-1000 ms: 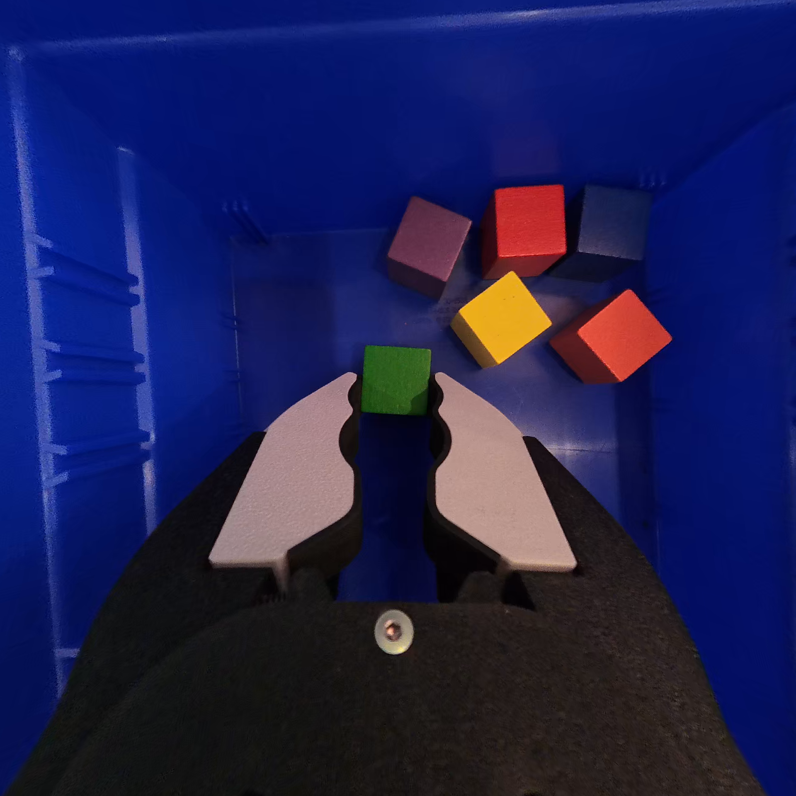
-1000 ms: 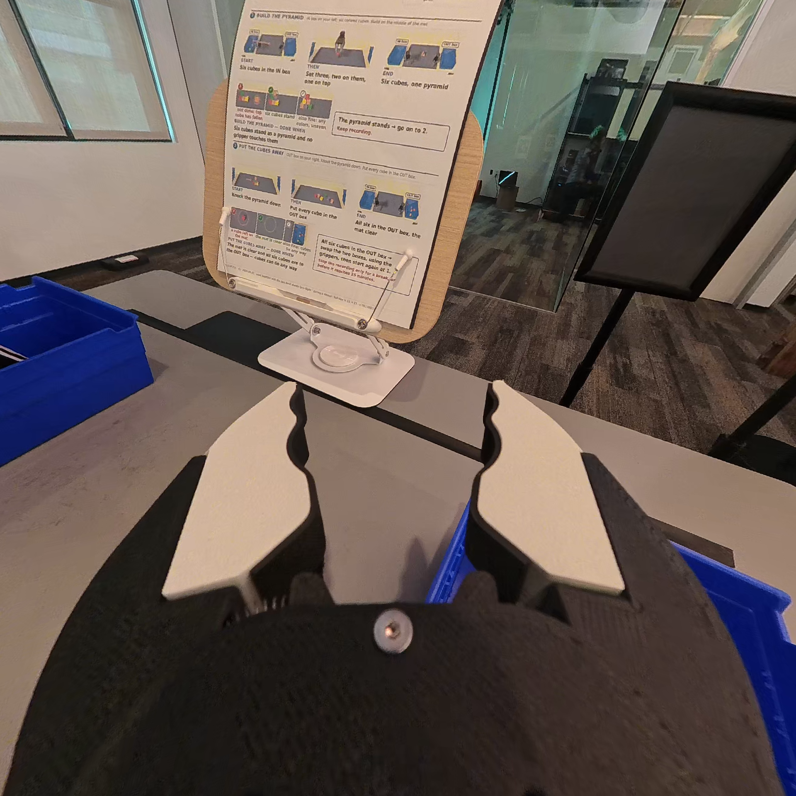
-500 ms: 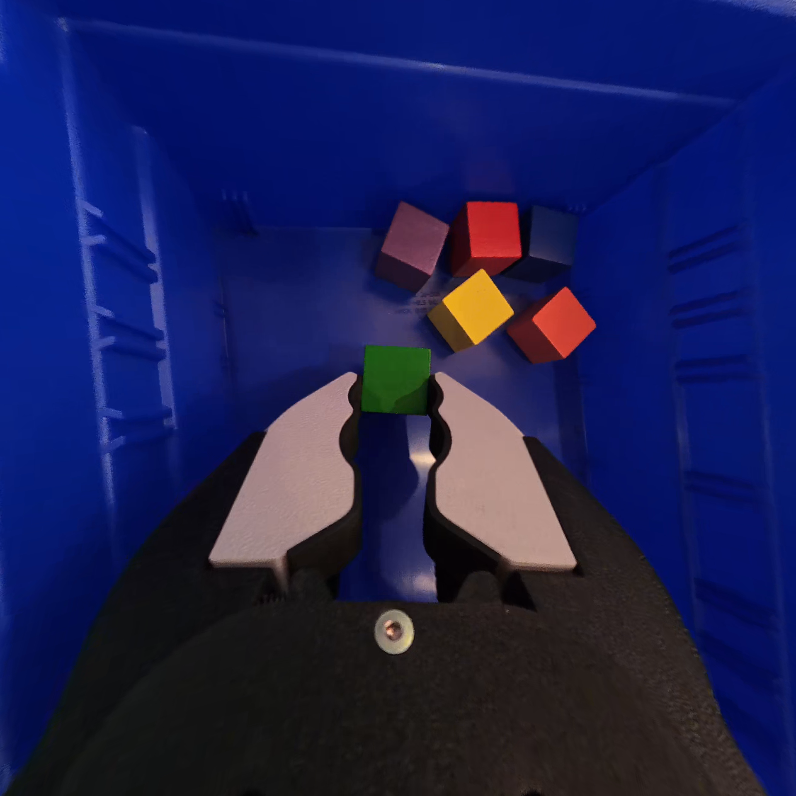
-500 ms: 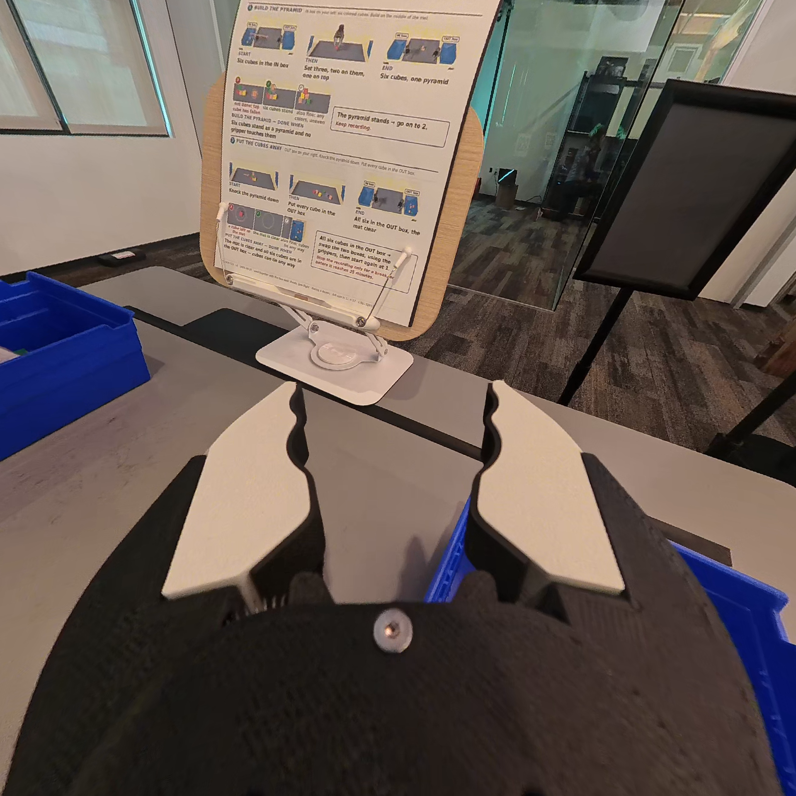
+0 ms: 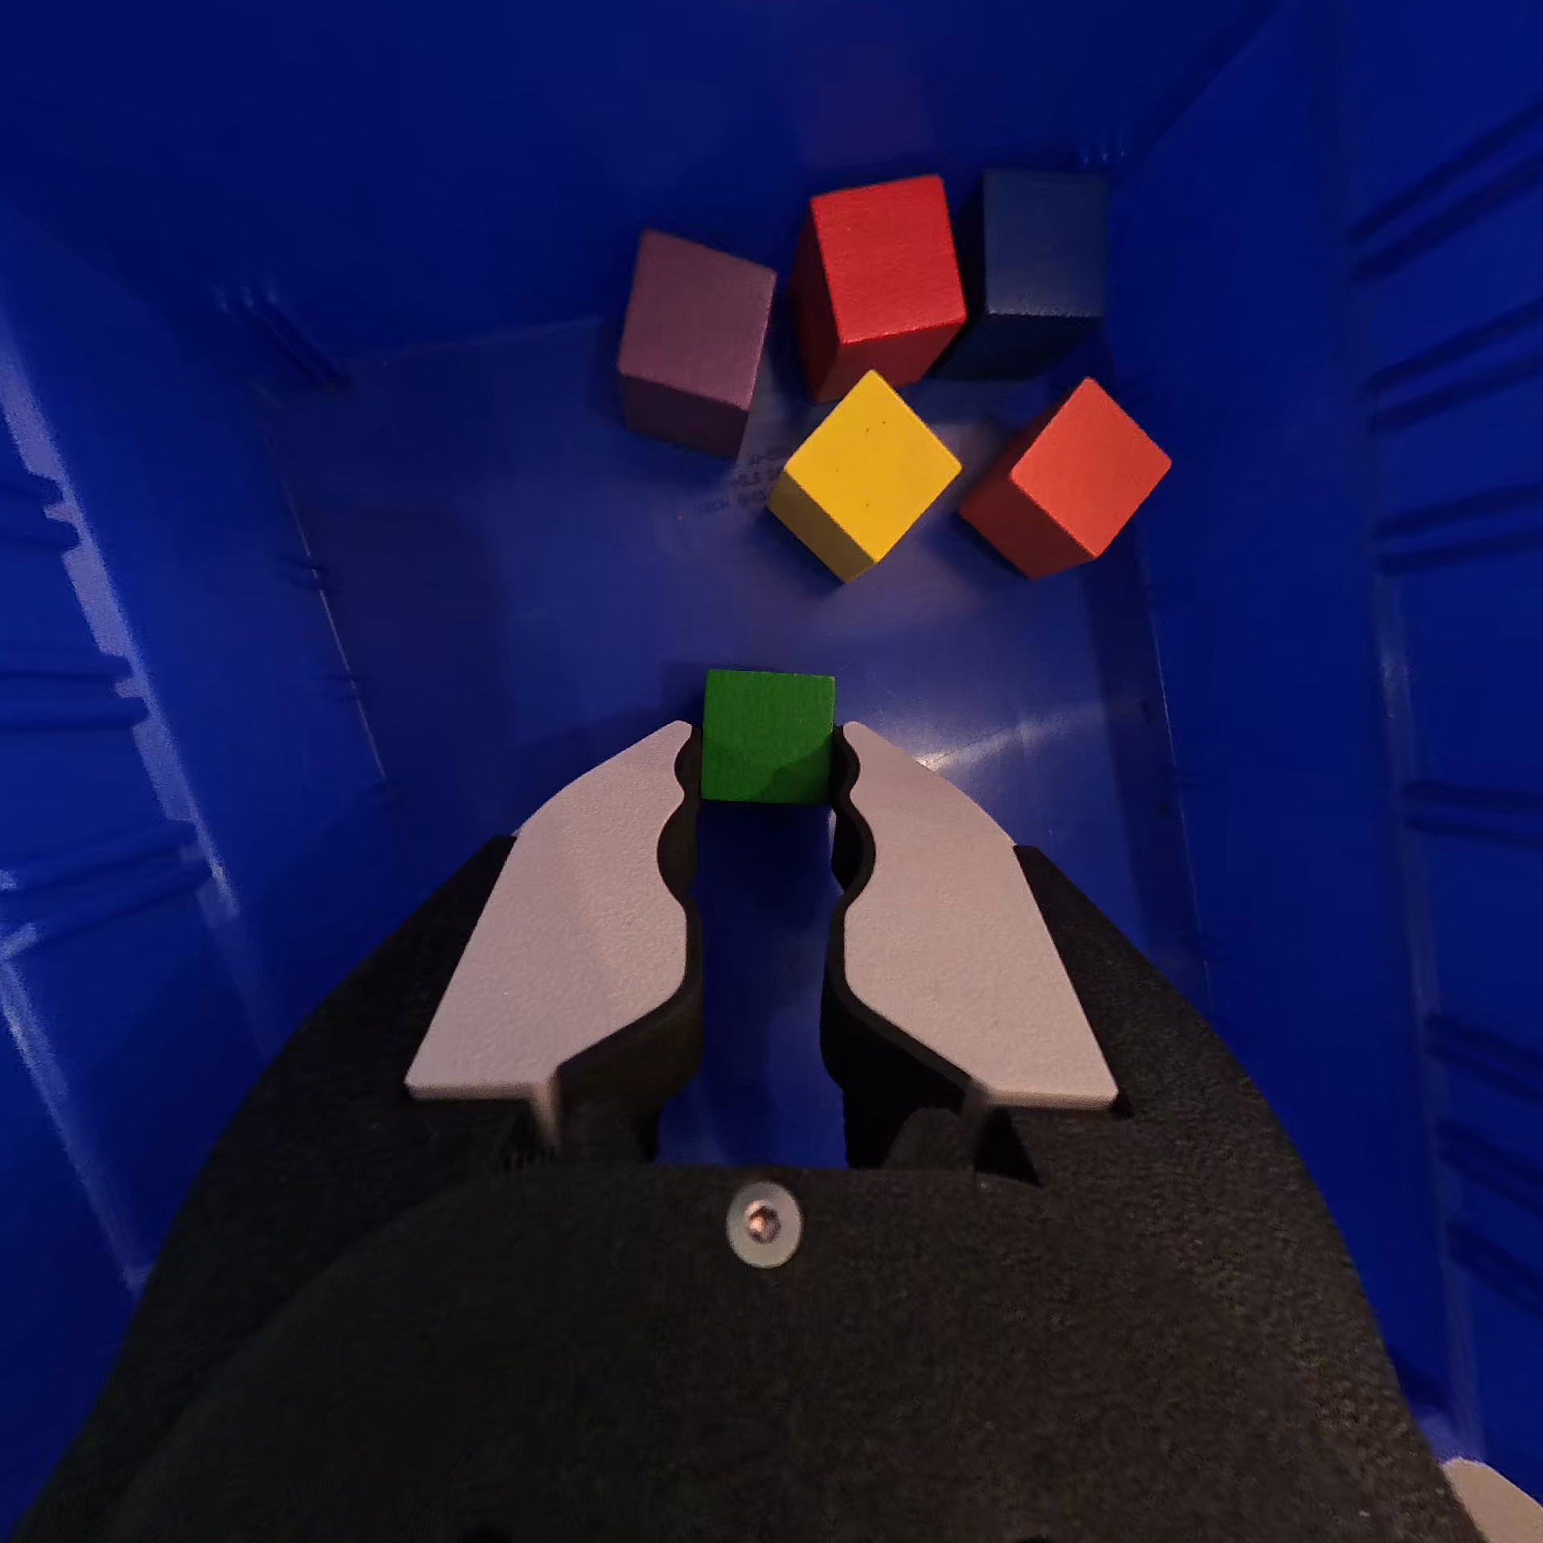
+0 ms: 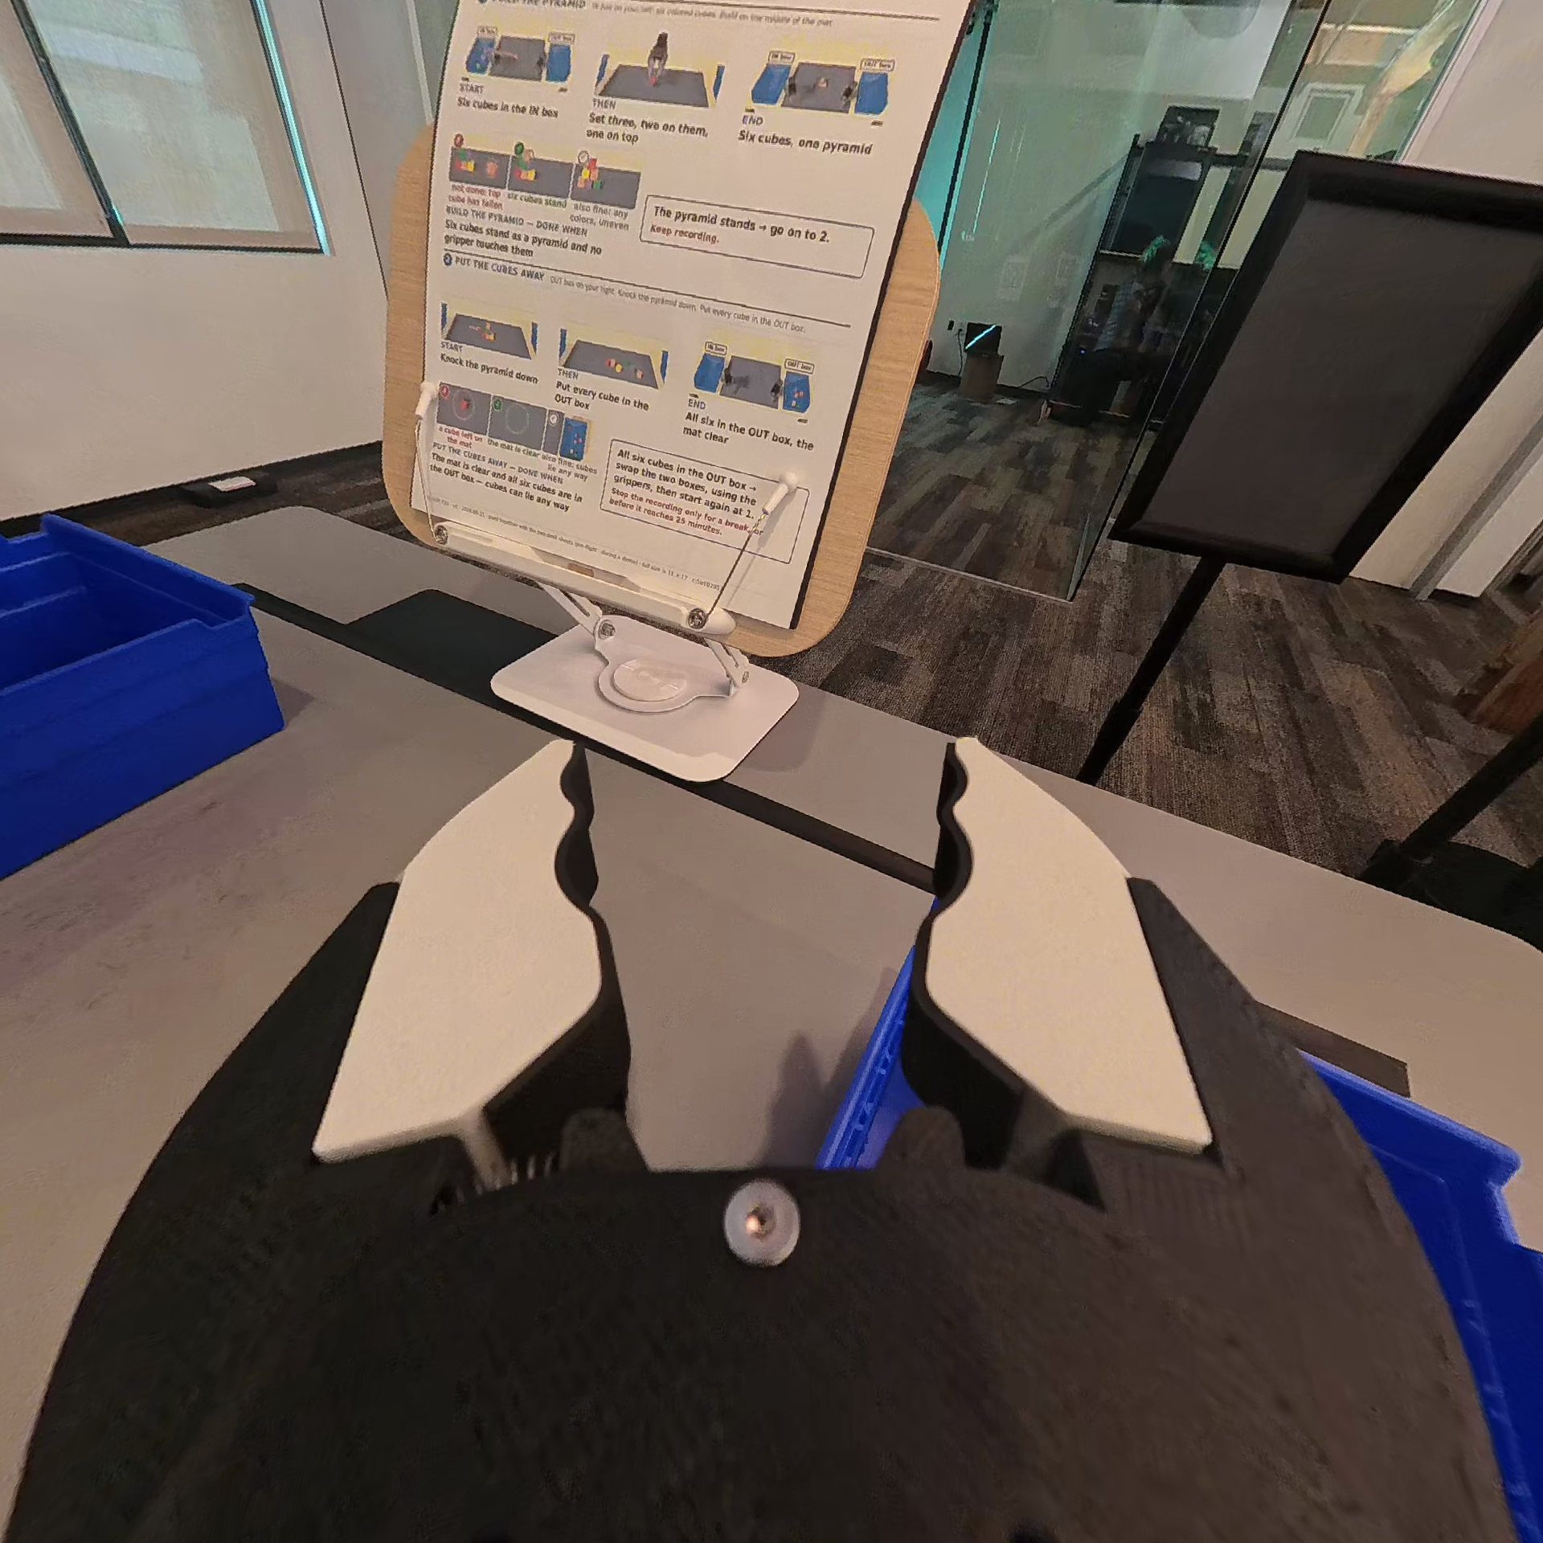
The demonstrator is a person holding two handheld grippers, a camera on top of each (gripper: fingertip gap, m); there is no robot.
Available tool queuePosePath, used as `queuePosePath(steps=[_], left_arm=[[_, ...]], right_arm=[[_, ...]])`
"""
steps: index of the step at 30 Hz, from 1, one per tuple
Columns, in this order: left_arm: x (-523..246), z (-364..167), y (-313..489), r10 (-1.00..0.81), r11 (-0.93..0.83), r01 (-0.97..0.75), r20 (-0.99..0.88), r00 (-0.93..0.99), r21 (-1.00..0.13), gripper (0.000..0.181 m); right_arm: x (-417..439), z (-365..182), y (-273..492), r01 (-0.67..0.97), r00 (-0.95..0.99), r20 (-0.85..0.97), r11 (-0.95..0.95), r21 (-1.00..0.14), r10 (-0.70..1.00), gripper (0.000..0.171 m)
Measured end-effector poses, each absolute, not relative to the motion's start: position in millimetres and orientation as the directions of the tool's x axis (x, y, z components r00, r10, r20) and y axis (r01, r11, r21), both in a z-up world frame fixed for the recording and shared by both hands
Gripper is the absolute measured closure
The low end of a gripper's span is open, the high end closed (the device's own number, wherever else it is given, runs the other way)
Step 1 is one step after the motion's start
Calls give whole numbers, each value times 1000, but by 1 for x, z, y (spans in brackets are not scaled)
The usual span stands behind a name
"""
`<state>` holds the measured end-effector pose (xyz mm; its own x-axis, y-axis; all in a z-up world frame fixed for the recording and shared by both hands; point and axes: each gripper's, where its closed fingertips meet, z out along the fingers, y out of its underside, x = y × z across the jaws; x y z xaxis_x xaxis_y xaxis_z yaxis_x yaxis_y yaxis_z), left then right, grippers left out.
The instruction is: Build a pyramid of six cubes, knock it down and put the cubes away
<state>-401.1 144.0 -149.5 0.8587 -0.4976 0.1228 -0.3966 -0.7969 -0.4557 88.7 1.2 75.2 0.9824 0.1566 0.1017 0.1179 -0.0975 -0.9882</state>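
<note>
Left wrist view: left tongs [image 5: 768, 756] pinch the green cube [image 5: 768, 735] between the tips, down inside the blue bin [image 5: 250, 584]. Cube sits right at the tip ends, not deep in the jaws, so the hold looks shallow. Cannot tell whether the cube hangs above the bin floor or rests on it.

Farther in, five more cubes lie loose on the bin floor, bunched toward the far right corner: yellow cube [image 5: 864, 472] nearest, orange cube [image 5: 1064, 476] beside it near the right wall, then purple cube [image 5: 693, 338], red cube [image 5: 877, 280] and dark blue cube [image 5: 1039, 250] at the back.

Right wrist view: right tongs [image 6: 764, 801] are spread wide and hold nothing, above the grey surface [image 6: 167, 918]. A second blue bin [image 6: 1419, 1186] lies just under them at right, another blue bin [image 6: 117, 685] far left. Instruction sheet on a stand [image 6: 660, 292] beyond.

Risks, my read:
- Tip-only pinch: a jolt or twist could slip the green cube out.
- Bin walls are close; a slanted lift could clip one and knock the cube loose.
- Swinging forward would hit the yellow cube and scatter the cluster.
</note>
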Motion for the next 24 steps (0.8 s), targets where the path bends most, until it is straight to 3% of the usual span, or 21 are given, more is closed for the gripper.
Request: queuePosePath(steps=[13,20,24], left_arm=[[-405,-147,145,-510,-780,-431,63,858,-454,152],[-407,-106,152,-461,-739,-371,22,887,-562,152],[-398,-50,146,-454,-651,-356,-32,890,-670,152]], right_arm=[[88,76,1,119,982,103,-95,-988,157,91],[90,76,1,115,983,99,-95,-989,155,91],[90,77,0,113,983,98,-92,-989,155,91]])
